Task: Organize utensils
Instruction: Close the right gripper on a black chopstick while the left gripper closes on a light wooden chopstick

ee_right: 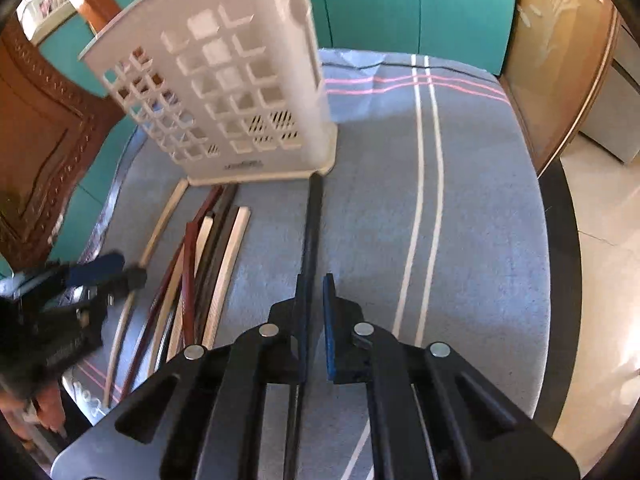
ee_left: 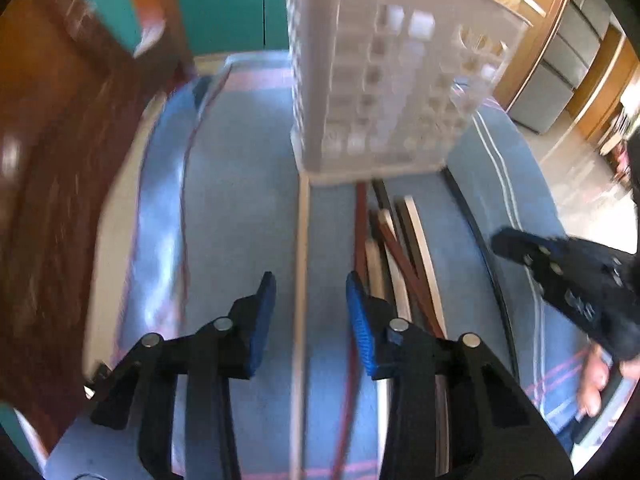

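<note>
A white perforated utensil basket [ee_left: 380,76] [ee_right: 228,92] stands on the blue cloth. In front of it lie several chopsticks [ee_left: 394,256] [ee_right: 208,264], cream, brown and black. My left gripper [ee_left: 310,312] is open, low over the cloth, with a single cream chopstick [ee_left: 301,264] lying between its fingers, untouched. My right gripper [ee_right: 316,320] is open with a narrow gap, and a single black chopstick [ee_right: 312,224] runs along its left finger toward the basket's base. Each gripper shows in the other view, the right one [ee_left: 560,276] and the left one [ee_right: 92,276].
The blue cloth [ee_right: 460,208] with white and pink stripes covers a round table. A carved wooden chair [ee_right: 44,128] stands at the left, a teal wall [ee_right: 400,4] behind. A hand [ee_left: 596,384] shows at the table's right edge.
</note>
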Demonstrator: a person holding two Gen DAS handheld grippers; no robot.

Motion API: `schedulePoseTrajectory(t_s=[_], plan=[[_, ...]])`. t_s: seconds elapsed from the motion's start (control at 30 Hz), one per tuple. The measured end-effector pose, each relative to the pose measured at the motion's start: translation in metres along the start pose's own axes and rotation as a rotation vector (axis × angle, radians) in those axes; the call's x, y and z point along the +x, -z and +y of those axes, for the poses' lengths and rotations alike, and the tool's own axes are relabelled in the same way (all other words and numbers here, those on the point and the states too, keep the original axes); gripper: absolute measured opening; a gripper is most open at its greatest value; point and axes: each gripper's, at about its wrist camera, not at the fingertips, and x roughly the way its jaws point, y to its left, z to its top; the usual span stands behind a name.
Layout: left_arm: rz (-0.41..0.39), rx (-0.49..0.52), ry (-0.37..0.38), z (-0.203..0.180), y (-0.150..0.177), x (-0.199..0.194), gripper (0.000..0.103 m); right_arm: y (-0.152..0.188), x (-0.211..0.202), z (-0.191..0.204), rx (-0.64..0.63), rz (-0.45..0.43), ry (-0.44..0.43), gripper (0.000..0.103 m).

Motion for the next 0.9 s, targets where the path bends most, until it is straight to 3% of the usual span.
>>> schedulePoseTrajectory(t_s=[0.2, 0.37, 0.57, 0.6, 0.63, 0.67, 0.7, 0.73, 0.9], plan=[[0.096, -0.006, -0.001, 0.001, -0.022, 0.033, 0.035, -0.011, 0.006, 0.002, -0.016, -0.001, -0.002, 0.025], [0.107, 0.001, -0.050, -0.003, -0.019, 0.037, 0.036, -0.018, 0.033, 0.038, -0.081, 0.040, 0.065, 0.025], [0.102, -0.004, -0.053, 0.000, -0.017, 0.039, 0.036, -0.017, 0.041, 0.055, -0.149, 0.036, 0.134, 0.025], [0.102, -0.010, -0.045, 0.000, -0.017, 0.039, 0.035, -0.017, 0.041, 0.054, -0.144, 0.034, 0.133, 0.022], [0.101, -0.013, -0.034, 0.002, -0.016, 0.038, 0.030, -0.018, 0.041, 0.053, -0.136, 0.033, 0.127, 0.009], [0.096, -0.012, -0.029, 0.003, -0.014, 0.036, 0.025, -0.017, 0.040, 0.050, -0.128, 0.034, 0.117, 0.008], [0.092, -0.008, -0.029, 0.009, -0.011, 0.036, 0.011, -0.016, 0.039, 0.046, -0.119, 0.034, 0.105, 0.008], [0.089, -0.006, -0.025, 0.012, -0.009, 0.034, 0.007, -0.018, 0.038, 0.046, -0.112, 0.035, 0.092, 0.008], [0.041, -0.009, 0.002, 0.008, -0.001, 0.015, 0.007, -0.024, 0.019, 0.042, -0.104, 0.005, 0.030, 0.006]])
